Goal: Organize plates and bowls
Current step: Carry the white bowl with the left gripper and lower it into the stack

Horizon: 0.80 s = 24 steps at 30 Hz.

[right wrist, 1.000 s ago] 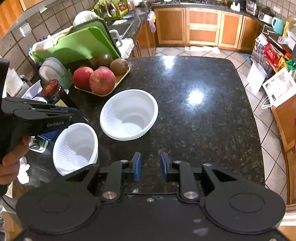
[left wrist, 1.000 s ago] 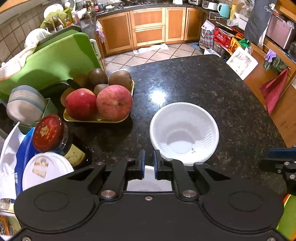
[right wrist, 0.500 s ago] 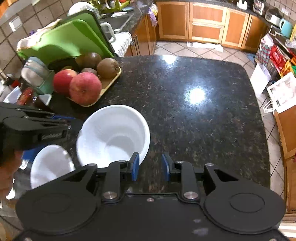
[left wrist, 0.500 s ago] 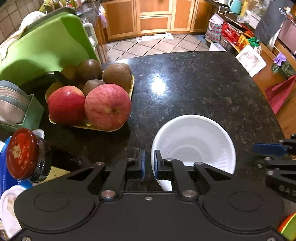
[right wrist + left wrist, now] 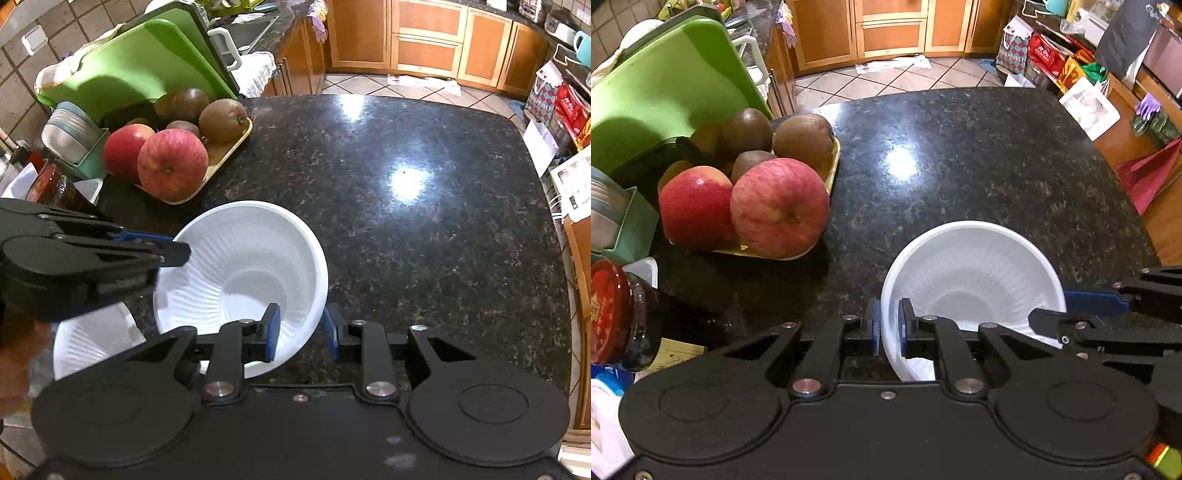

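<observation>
two apples and kiwis on yellow tray

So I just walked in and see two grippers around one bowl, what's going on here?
A person is tidying bowls on the dark granite counter, a handheld gripper in each hand. The left gripper is pinched on the near rim of the white bowl. The right gripper straddles the rim on the other side, its jaws closing with the rim between them. A second white bowl sits beside it, and a tray of apples and kiwis stands further back.
</observation>
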Each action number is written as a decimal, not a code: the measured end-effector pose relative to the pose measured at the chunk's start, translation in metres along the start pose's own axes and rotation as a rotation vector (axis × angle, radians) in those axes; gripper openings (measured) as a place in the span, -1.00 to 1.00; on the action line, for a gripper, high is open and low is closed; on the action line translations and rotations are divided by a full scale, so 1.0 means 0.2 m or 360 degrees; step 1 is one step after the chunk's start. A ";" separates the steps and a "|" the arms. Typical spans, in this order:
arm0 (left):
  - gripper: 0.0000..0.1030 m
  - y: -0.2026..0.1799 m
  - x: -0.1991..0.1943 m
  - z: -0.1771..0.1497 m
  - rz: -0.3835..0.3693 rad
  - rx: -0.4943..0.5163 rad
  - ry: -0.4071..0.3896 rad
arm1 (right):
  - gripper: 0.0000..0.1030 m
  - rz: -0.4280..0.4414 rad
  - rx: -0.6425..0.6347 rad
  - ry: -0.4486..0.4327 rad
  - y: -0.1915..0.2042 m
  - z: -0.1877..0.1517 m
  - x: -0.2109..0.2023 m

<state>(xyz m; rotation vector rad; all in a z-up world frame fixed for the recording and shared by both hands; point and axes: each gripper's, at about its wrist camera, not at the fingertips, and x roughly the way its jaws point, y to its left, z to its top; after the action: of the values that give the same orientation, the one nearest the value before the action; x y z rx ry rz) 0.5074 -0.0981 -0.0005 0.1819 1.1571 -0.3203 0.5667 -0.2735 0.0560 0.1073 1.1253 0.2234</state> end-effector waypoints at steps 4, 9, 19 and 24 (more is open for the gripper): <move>-0.77 -0.02 0.00 -0.01 0.0014 0.0002 -0.0010 | -0.66 -0.0037 -0.0031 -0.0028 0.01 -0.02 -0.02; -0.77 -0.03 -0.05 -0.05 -0.0031 0.0010 -0.0027 | -0.68 -0.0028 0.0004 -0.0063 -0.02 -0.07 -0.09; -0.77 -0.09 -0.32 -0.22 -0.0031 0.0045 -0.0142 | -0.68 -0.0048 -0.0043 -0.0184 0.09 -0.26 -0.39; -0.77 -0.10 -0.48 -0.32 -0.0029 0.0048 -0.0189 | -0.68 -0.0054 -0.0079 -0.0252 0.16 -0.38 -0.57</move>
<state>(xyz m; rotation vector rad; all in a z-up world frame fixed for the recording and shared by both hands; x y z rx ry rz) 0.4104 -0.0833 0.0637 0.1764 1.0374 -0.3603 0.4472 -0.2710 0.1308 0.0607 0.9628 0.2086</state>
